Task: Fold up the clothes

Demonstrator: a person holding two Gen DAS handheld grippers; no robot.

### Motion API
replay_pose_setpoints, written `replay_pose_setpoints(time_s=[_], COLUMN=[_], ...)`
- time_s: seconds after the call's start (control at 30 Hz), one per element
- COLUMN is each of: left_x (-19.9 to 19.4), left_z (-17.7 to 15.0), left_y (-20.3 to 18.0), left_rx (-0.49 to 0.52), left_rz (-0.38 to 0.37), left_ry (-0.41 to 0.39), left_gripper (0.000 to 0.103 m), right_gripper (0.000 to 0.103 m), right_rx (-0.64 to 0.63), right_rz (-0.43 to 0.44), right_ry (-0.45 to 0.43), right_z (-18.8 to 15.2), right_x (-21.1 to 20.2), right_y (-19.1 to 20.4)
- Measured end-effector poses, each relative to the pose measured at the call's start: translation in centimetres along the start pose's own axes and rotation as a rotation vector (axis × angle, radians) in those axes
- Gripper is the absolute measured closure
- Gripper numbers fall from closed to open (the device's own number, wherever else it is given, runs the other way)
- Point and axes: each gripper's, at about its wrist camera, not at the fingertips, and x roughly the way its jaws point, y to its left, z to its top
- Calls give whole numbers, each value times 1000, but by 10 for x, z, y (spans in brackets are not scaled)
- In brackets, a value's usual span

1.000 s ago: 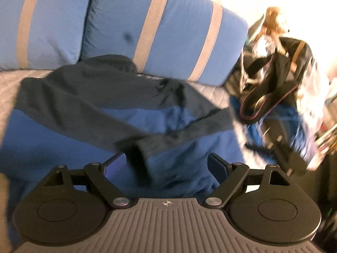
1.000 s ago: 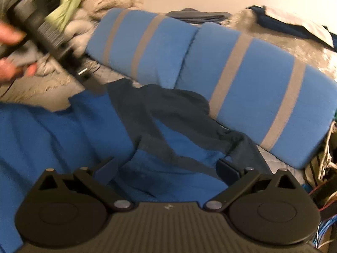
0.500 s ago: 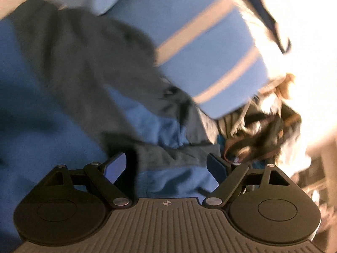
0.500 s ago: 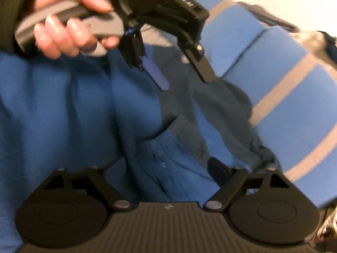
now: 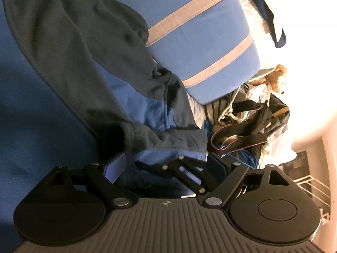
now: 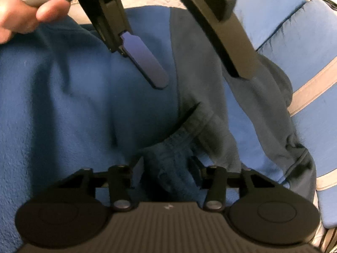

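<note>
We see the blue and dark grey fleece garment spread over the bed, its top against the striped blue pillows. The right gripper points down at a bunched, ribbed cuff of the sleeve folded across the body; its jaws are closing with that bunch of fabric between them, and we cannot tell whether the pads press on it yet. The left gripper hangs just above the same sleeve with its jaws wide apart and nothing held; in the right wrist view its blue pad hovers over the seam where blue meets grey, and a hand grips its handle.

To do the step well, we judge that the right jaws should take the whole thickness of the cuff rather than a single layer, and close fully before any lift, while the left gripper takes the sleeve further along so the fabric travels flat.

For edges, the garment's right side lies close to the bed's edge, beyond which a heap of bags and straps crowds the floor. Open room lies toward the broad blue body of the garment, so we judge the fold best carried inward.
</note>
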Motion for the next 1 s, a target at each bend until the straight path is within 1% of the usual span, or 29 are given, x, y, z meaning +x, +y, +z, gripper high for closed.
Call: replay_pose_setpoints(time_s=[0.03, 0.07, 0.23, 0.33, 0.43, 0.6, 0.7, 0.77, 0.87, 1.0], left_x=[0, 1, 3, 6, 9, 17, 22, 26, 30, 32], left_z=[0, 0, 1, 1, 1, -1, -3, -5, -6, -7], left_y=[0, 2, 7, 10, 13, 26, 31, 33, 32, 31], left_rx=[-3, -13, -63, -85, -109, -217, -274, -305, -319, -325], left_rz=[-3, -10, -53, -69, -83, -151, -196, -223, -239, -238], left_ry=[2, 5, 28, 40, 59, 119, 149, 167, 171, 167], left_gripper=[19, 19, 19, 19, 19, 19, 19, 19, 19, 19], right_gripper=[67, 68, 78, 79, 80, 80, 80, 80, 80, 80], right_rx=[-7, -19, -88, -78, -35, 4, 36, 68, 115, 132], right_rz=[-6, -18, -115, -186, -251, -333, -375, -392, -407, -376], right_ry=[-1, -2, -29, -73, -127, -188, -208, -216, -225, -246], right_z=[-1, -1, -7, -9, -9, -11, -14, -13, -12, -11], right_x=[-1, -3, -17, -30, -46, -70, -79, -82, -87, -84], right_y=[2, 5, 25, 28, 26, 31, 35, 34, 36, 41])
